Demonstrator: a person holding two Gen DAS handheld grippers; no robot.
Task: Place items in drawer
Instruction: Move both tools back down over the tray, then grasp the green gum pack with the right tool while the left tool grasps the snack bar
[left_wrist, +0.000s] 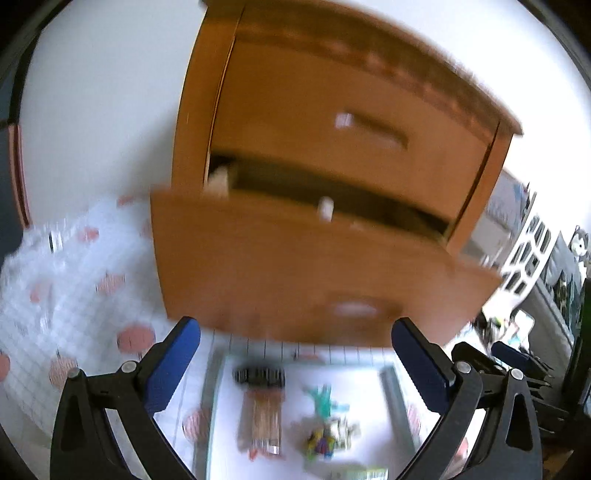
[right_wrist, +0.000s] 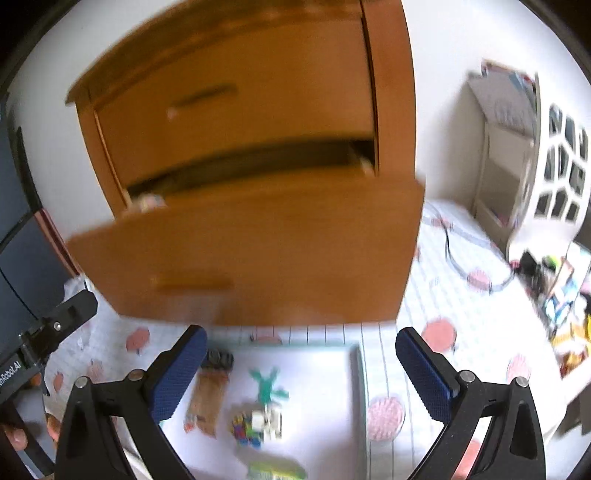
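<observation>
A wooden cabinet's lower drawer (left_wrist: 295, 266) stands pulled open. Below it, a white tray (right_wrist: 325, 373) on the checked surface (right_wrist: 461, 302) holds small items: a teal plastic piece (right_wrist: 267, 384) and a flat brown packet (right_wrist: 207, 398), likely light, pinchable mid-body. Left gripper (left_wrist: 295, 365) and right gripper (right_wrist: 301, 369) hover, jaws spread, empty.

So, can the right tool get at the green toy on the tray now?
Probably yes. The right tool is open and empty, and the green toy lies uncovered on the tray just ahead, with nothing between them.
</observation>
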